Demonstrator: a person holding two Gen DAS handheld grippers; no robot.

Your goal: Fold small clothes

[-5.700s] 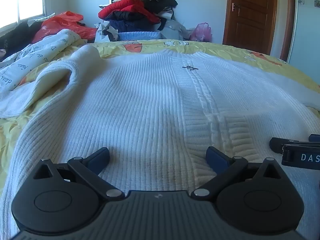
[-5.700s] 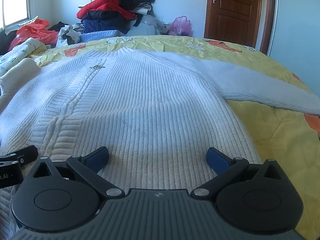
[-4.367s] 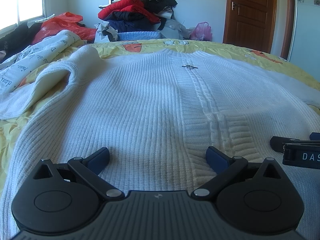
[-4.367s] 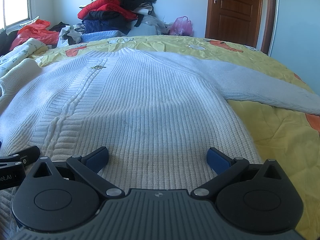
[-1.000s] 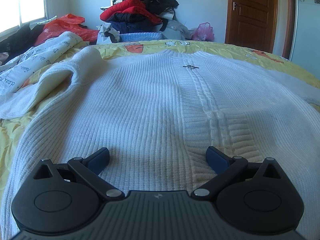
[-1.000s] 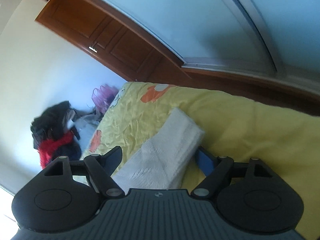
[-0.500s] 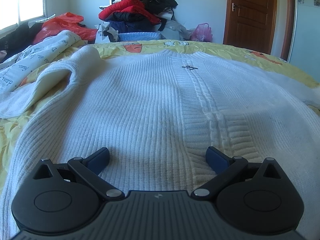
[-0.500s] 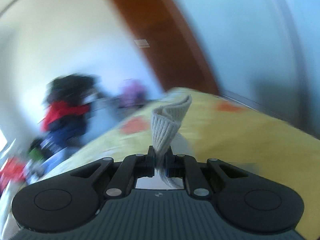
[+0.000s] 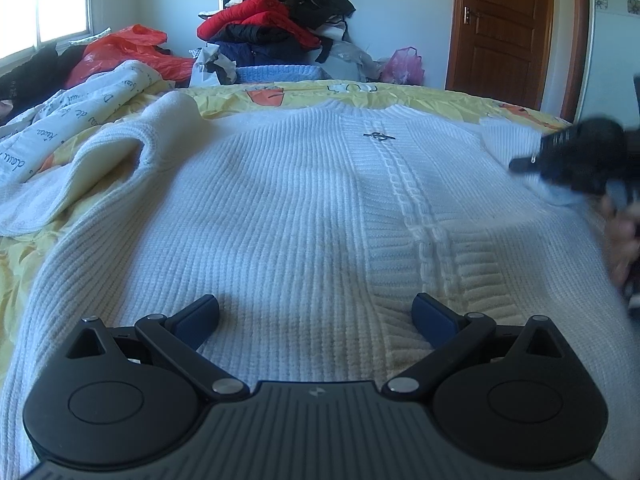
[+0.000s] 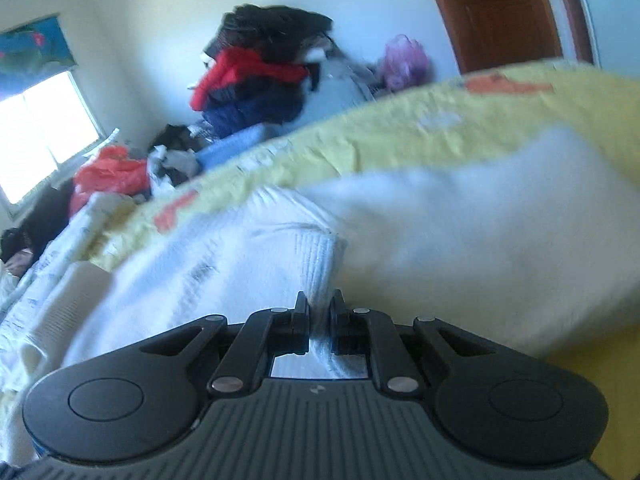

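A white knit sweater (image 9: 288, 208) lies flat, front up, on the yellow bedspread (image 9: 440, 98). My left gripper (image 9: 316, 314) is open and rests low over the sweater's hem, empty. My right gripper (image 10: 319, 312) is shut on the cuff of the sweater's right sleeve (image 10: 316, 260) and holds it over the sweater's body; the rest of the sleeve (image 10: 480, 224) trails blurred to the right. In the left wrist view the right gripper (image 9: 576, 156) shows blurred at the right edge, with the sleeve cuff (image 9: 508, 140) beside it. The left sleeve (image 9: 100, 160) lies bunched at the left.
A pile of red, black and blue clothes (image 9: 272, 28) stands beyond the bed's far edge. A red plastic bag (image 9: 120, 50) and a printed quilt (image 9: 60, 120) lie at the left. A pink bag (image 9: 402, 66) sits by the wooden door (image 9: 504, 28).
My right gripper left the hem, closed on the right sleeve's cuff out on the bedspread and carried it back over the sweater's body. The left gripper has stayed put, open.
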